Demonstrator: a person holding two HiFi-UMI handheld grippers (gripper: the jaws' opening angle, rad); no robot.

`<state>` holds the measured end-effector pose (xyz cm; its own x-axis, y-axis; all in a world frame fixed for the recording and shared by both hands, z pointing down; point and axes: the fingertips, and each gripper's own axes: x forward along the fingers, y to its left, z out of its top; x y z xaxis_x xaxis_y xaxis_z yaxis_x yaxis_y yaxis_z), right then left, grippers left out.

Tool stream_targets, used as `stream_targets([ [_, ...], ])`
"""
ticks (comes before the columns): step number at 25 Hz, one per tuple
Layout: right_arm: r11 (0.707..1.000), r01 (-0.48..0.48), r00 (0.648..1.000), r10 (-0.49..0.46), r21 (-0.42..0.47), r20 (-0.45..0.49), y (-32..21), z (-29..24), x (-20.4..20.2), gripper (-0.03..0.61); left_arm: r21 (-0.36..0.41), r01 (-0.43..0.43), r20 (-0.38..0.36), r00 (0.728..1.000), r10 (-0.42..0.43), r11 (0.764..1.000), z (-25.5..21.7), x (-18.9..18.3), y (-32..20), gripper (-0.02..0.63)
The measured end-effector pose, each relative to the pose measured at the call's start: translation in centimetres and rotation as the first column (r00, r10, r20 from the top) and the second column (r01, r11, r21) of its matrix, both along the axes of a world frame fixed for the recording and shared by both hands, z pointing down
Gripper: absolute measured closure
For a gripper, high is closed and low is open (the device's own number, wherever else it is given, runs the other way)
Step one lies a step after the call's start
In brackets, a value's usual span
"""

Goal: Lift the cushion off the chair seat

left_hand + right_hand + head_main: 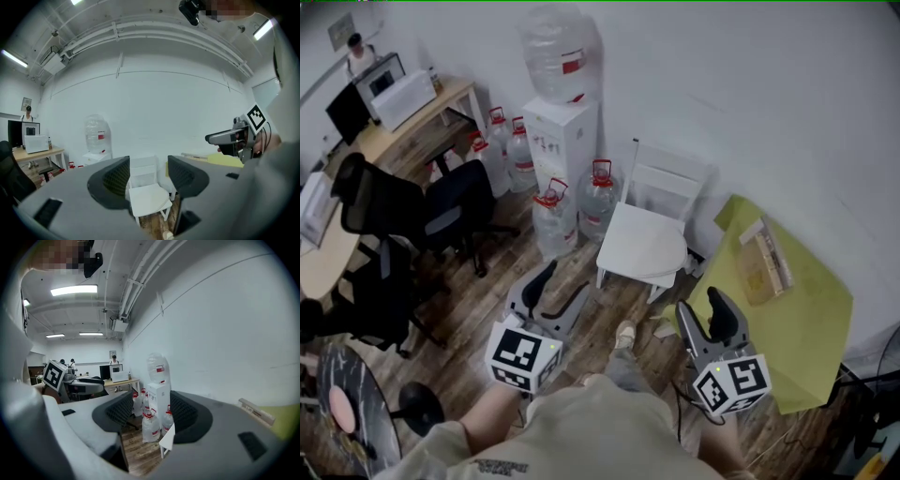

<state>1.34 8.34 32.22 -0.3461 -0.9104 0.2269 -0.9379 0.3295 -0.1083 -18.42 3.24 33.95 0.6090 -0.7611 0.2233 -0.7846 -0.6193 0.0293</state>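
By wall: 1 chair [667, 180], 1 cushion [642, 246] (white) | left gripper [568, 277], right gripper [701, 305]: fingers [115, 180] released

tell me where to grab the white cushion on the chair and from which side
Probably its front edge, near the two front corners, coming in from the person's side. The cushion is a thin pad lying flat on the seat of the chair, and the backrest closes off the far side.

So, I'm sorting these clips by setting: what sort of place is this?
Most likely an office or workroom: a wooden desk with a monitor, black office chairs, and a water dispenser with spare water jugs beside it.
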Motion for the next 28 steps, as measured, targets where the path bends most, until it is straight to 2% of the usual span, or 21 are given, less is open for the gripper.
stream_targets([
  [8, 0.999, 0.023, 1.000, -0.023, -0.033, 0.004, -2.2, 1.6, 0.6, 0.318, -0.005, 0.011, 0.014, 1.000, -0.011, 1.000, 0.5, 0.7, -1.6, 0.364],
  [15, 0.999, -0.011, 1.000, 0.011, -0.049, -0.008, -2.0, 1.0, 1.0, 0.318, -0.050, -0.026, 0.008, 1.000, 0.026, 0.998, 0.4, 1.0, -1.0, 0.364],
  [21, 0.994, -0.045, 0.999, 0.044, -0.097, -0.010, -7.2, 2.8, 5.7, 0.318, -0.081, -0.053, 0.038, 0.998, 0.056, 0.995, 1.7, 5.6, -6.2, 0.364],
  [28, 0.987, -0.075, 0.997, 0.073, -0.143, -0.021, -13.4, 5.6, 10.9, 0.318, -0.153, -0.085, 0.093, 0.991, 0.100, 0.984, 5.2, 11.4, -12.5, 0.364],
])
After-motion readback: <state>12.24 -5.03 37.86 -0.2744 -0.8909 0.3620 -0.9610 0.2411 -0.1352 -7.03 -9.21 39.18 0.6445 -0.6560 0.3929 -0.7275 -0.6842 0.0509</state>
